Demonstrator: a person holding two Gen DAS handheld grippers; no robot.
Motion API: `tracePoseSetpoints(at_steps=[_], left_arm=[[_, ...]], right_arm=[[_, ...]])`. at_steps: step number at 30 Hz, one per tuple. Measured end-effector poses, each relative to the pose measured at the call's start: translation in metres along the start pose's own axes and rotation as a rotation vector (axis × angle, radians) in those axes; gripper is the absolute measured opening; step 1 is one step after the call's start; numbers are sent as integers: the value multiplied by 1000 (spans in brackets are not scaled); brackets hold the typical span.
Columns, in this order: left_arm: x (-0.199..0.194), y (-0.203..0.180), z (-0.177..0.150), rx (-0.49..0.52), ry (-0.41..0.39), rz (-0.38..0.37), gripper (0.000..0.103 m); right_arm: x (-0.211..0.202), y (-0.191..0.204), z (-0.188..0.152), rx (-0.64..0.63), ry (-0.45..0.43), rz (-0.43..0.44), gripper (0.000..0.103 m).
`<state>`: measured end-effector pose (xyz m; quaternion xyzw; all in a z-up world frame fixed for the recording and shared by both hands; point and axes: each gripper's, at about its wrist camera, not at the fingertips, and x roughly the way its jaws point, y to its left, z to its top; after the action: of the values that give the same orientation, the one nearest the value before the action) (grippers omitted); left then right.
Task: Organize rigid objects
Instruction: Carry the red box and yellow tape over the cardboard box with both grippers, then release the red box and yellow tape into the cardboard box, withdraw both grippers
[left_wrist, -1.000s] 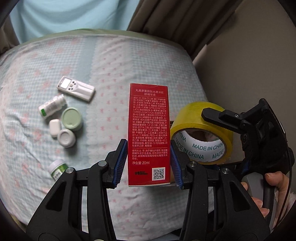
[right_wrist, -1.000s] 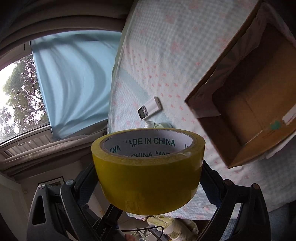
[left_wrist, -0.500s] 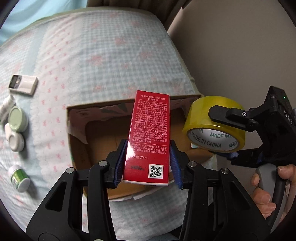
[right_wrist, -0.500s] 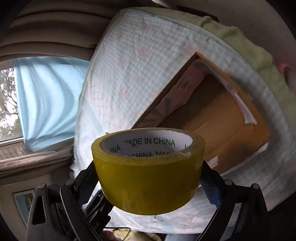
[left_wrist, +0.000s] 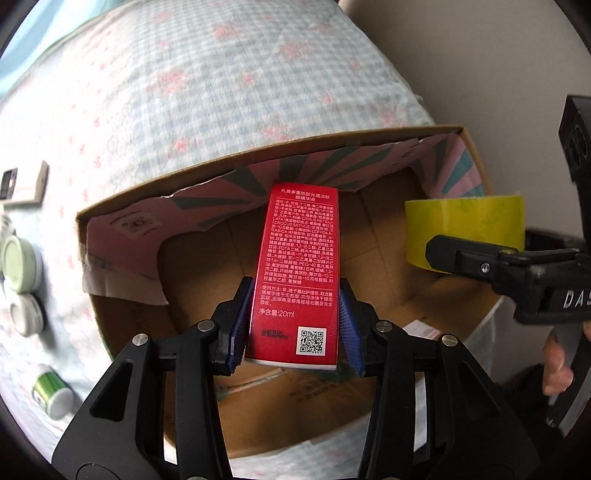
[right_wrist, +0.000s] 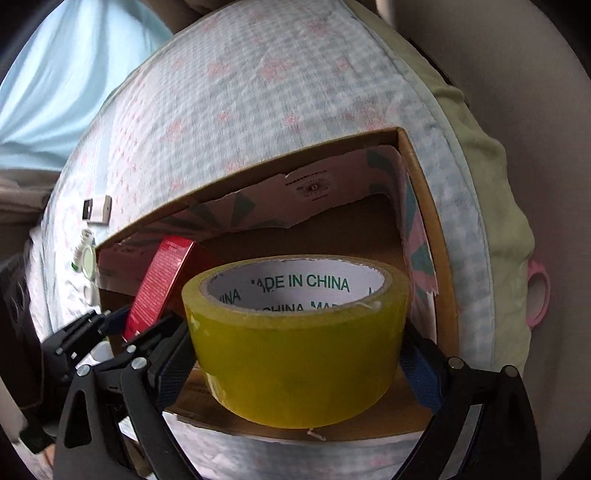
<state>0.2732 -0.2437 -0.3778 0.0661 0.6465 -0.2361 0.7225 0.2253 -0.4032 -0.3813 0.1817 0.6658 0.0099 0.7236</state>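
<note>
Left wrist view, left edge: on the pale blue-and-white checked bedspread with pink flowers (left_wrist: 229, 96) lie a flat beige remote-like device with a small screen (left_wrist: 23, 182) at 9 o'clock, below it a round jar with a pale green lid (left_wrist: 19, 254), a smaller white round jar (left_wrist: 26, 314), and a small white bottle with a green label (left_wrist: 51, 389) at 8 o'clock

Centre: open brown cardboard box with torn patterned paper lining (left_wrist: 122, 218) sits on the bedspread. Left gripper (left_wrist: 293, 325) is clamped on the tall red rectangular carton with white print and a QR code (left_wrist: 295, 273); blue pads press both long sides of its lower part. Carton runs from the pads toward 12 o'clock, over the box opening, its far end in front of the rear lining. Whether it touches the box floor cannot be told

Right, 3 o'clock: roll of yellow packing tape (left_wrist: 465, 230) held over the right part of the box by the right gripper (right_wrist: 299, 354); fingers of a hand (left_wrist: 556, 369) on its handle

Right wrist view: remote-like device at 9 o'clock, red carton at 8 o'clock leaning inside the box rim. Tape roll sits dead centre between the right gripper's jaws, which stand wide and press its outer wall on both sides; core opening faces 12 o'clock, "MADE IN CHINA" legible inside. Roll is above the box interior, near its right wall
</note>
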Motion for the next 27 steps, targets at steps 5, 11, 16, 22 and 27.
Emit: tracePoseSetpoints(at_steps=[5,11,16,22,27], left_arm=[[10,3,-1,73,1,55,40],[0,2,-5,114,-57,70,100],[-18,4,-13,126,-86,80,103],[-32,11,-24,73,-87,62,103],[-56,16,-41,44,-112,60,103]], right_arm=[[7,9,-1,-214,-31,-49,96],[-2,16,-10,-394,-170,-64,103],[-13,15,-13,-461,-216,-96,103],[-19,7,-13,-345,-127,-58,103],[-31,18,-19,-329,-157,-69,103]])
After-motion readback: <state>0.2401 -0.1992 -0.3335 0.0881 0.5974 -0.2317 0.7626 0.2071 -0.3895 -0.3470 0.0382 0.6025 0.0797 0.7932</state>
